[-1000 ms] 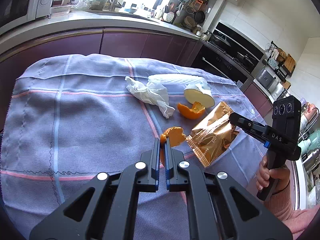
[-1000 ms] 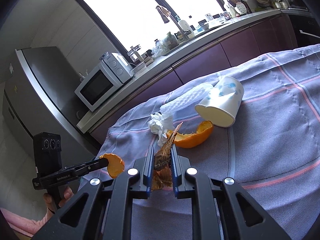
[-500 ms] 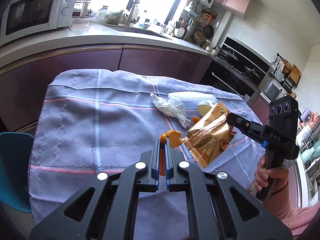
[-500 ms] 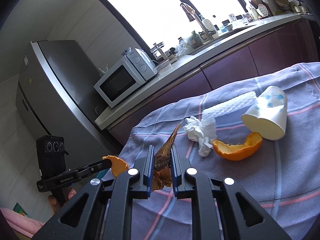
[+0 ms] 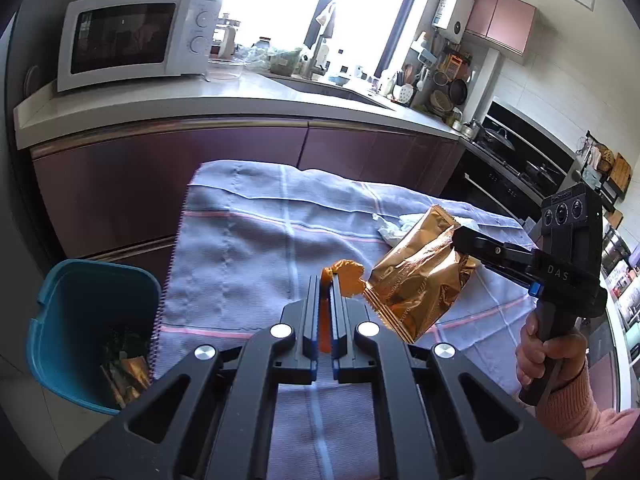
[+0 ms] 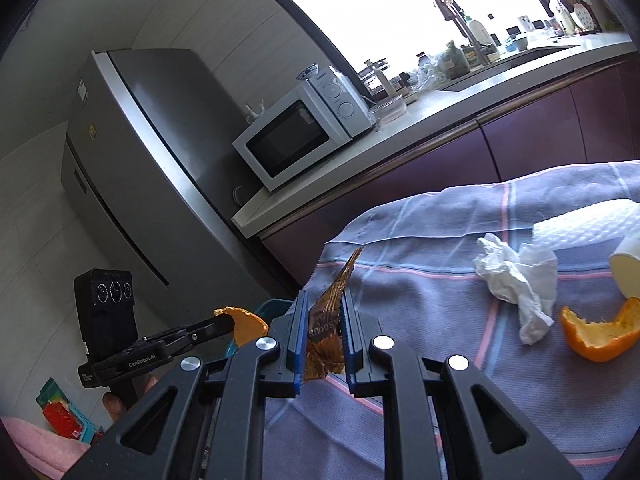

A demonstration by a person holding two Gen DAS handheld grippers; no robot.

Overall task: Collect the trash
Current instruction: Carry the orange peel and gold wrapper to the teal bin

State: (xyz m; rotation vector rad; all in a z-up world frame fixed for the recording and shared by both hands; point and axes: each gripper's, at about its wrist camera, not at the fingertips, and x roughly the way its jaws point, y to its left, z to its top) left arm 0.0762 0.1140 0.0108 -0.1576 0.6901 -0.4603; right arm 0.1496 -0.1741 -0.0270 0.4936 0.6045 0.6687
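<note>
My left gripper [image 5: 329,280] is shut on a piece of orange peel [image 5: 347,276] and holds it above the blue checked cloth [image 5: 248,248]; it also shows in the right wrist view [image 6: 244,322]. My right gripper [image 6: 324,300] is shut on a gold snack wrapper [image 6: 328,328], which hangs in the air in the left wrist view [image 5: 420,276]. A blue trash bin [image 5: 80,320] with some trash inside stands on the floor at the table's left edge. On the cloth lie a crumpled tissue [image 6: 520,276], another orange peel [image 6: 600,332], a white foam sleeve [image 6: 584,224] and a paper cup [image 6: 628,264].
A counter with purple cabinets [image 5: 200,160] runs behind the table, with a microwave [image 5: 128,40] on it. A steel fridge [image 6: 140,160] stands at the left. A stove and oven [image 5: 512,168] are at the right.
Both grippers have lifted and moved left with their trash toward the table's left edge. The blue bin has come into the left wrist view.
</note>
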